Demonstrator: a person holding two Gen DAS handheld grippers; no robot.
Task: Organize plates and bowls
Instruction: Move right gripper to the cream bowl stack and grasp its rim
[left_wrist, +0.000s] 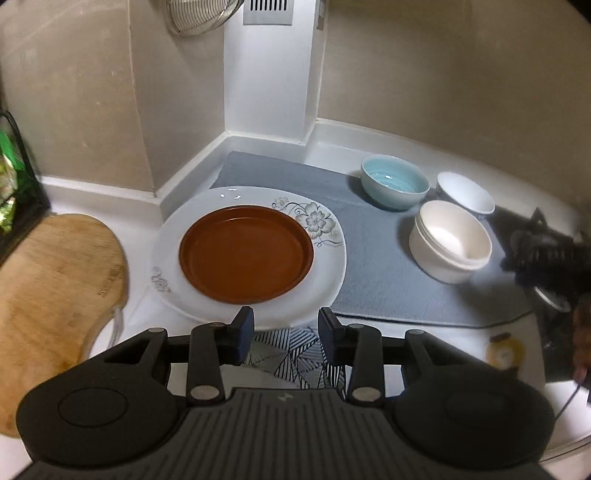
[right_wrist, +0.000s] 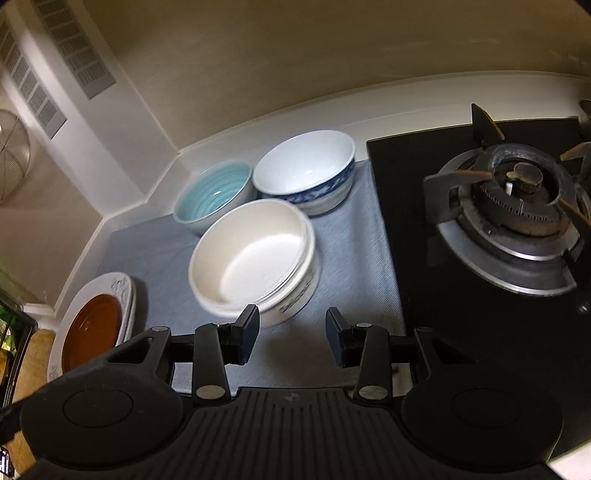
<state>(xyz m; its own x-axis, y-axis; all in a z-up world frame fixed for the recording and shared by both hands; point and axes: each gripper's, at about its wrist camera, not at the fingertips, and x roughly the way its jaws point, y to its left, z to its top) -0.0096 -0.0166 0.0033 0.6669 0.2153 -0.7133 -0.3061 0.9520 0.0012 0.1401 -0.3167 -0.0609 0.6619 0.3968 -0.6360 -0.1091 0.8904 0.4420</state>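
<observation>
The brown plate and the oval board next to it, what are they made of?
Brown plate: probably glazed ceramic or plastic; smooth, with glossy highlights. Oval board: wood, matte, with visible grain and scratches.

A grey mat (left_wrist: 373, 273) covers the table's back corner. A wooden cutting board (left_wrist: 55, 291) lies at the left edge, a gas burner (right_wrist: 517, 206) sits on a black hob (right_wrist: 480, 332) at the right (its pan supports bare), and a wire strainer (left_wrist: 199, 14) hangs on the wall.
</observation>
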